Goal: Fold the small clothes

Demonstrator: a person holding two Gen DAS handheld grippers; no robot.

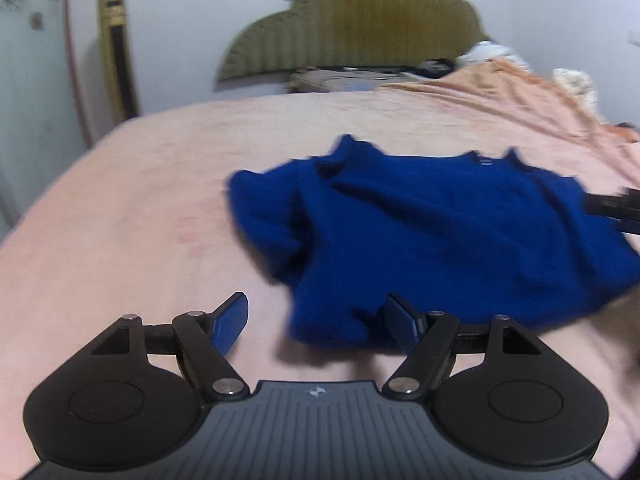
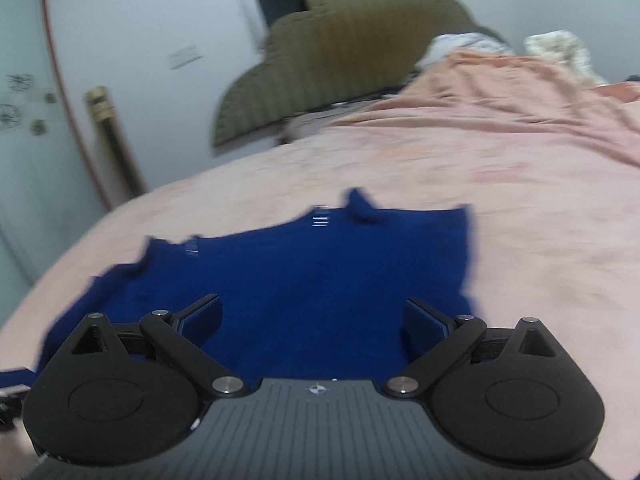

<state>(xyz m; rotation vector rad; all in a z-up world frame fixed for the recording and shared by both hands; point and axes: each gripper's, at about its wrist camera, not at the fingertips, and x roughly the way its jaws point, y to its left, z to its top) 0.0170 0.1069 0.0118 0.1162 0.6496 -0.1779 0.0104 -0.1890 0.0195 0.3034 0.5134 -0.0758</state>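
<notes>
1. The left claw (image 1: 316, 326) is spread wide and holds nothing, hovering at the near edge of a blue garment (image 1: 432, 236).
2. The right claw (image 2: 312, 324) is also spread wide and empty, poised over the same blue garment (image 2: 304, 280).
3. The garment lies rumpled on a pink bed (image 1: 140, 208), one side bunched into folds.
4. It looks soft, light and limp, likely a knit; it should sag when lifted.
5. Best hold, I judge: pinch a hem corner or shoulder edge, not the loose middle.
6. An olive headboard (image 1: 352, 28) stands beyond.
</notes>
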